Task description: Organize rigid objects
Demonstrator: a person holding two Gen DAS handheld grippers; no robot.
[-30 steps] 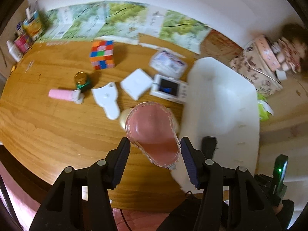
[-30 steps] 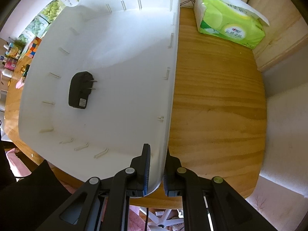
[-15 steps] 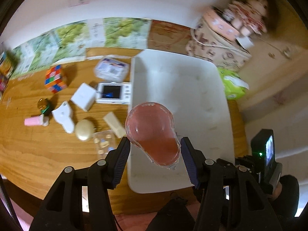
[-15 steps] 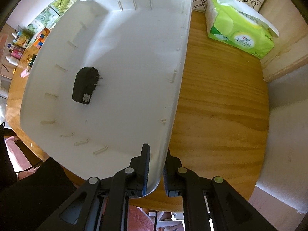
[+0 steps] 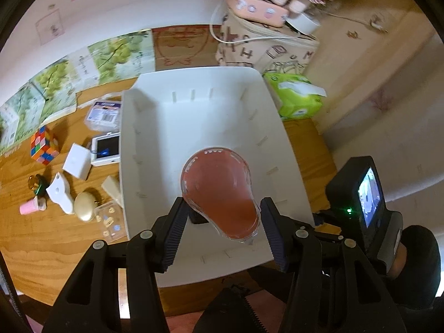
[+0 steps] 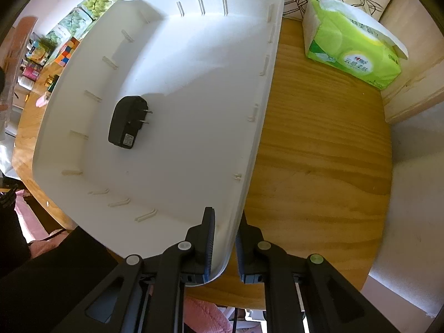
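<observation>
A clear pink pear-shaped plastic case [image 5: 219, 188] hangs over the white bin [image 5: 194, 122], with my left gripper [image 5: 223, 202] shut on its narrow end. Under the case lies a black plug adapter [image 5: 198, 217], mostly hidden in the left wrist view. The right wrist view shows the whole adapter [image 6: 126, 122] on the bin floor [image 6: 180, 69]. My right gripper [image 6: 225, 216] points straight down and is shut on the bin's near right wall, one finger inside and one outside. Its camera unit [image 5: 360, 194] shows at the bin's right side.
Left of the bin on the wooden table [image 5: 41, 249] lie a colour cube [image 5: 44, 145], a white box [image 5: 77, 161], a small screen device [image 5: 106, 149], a gold oval [image 5: 84, 205] and several small items. A green tissue pack [image 6: 355, 52] sits beyond the bin's right corner.
My left gripper has carried the pink case rightward from above the table to above the bin, rolling as it went. The right gripper has stayed on the bin wall.
</observation>
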